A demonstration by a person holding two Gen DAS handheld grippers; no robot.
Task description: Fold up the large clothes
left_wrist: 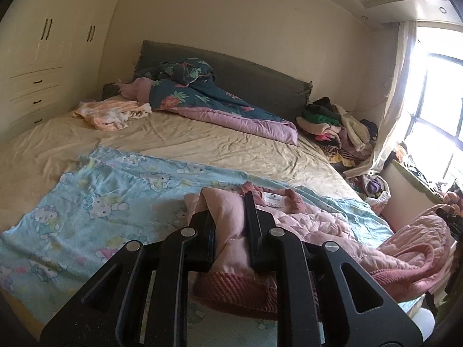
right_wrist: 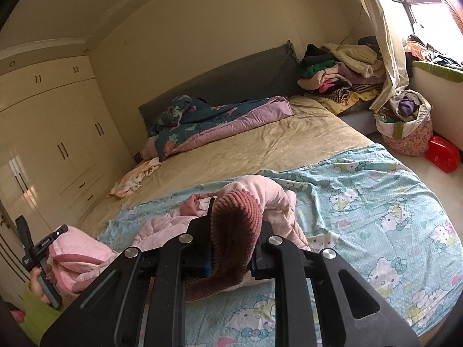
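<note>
The fingertips of the left hand-held gripper (left_wrist: 231, 202) are partly buried in cloth, so the exact place of the pinch is hard to see; its jaws are closed tight on a fold of the pink quilted jacket (left_wrist: 332, 225). The right hand-held gripper (right_wrist: 235, 225) is also clamped on the same jacket, at a dark pink ribbed knit cuff (right_wrist: 234, 222) which covers its tips completely. In the right wrist view a hand (right_wrist: 39, 284) with the other device is cut by the left edge. The jacket hangs between both grippers, and its middle lies on a light blue cartoon sheet (left_wrist: 95, 199) on the bed (left_wrist: 173, 141). Further away are a flowered quilt (left_wrist: 202, 95) and a pile of clothes (left_wrist: 338, 124).
</note>
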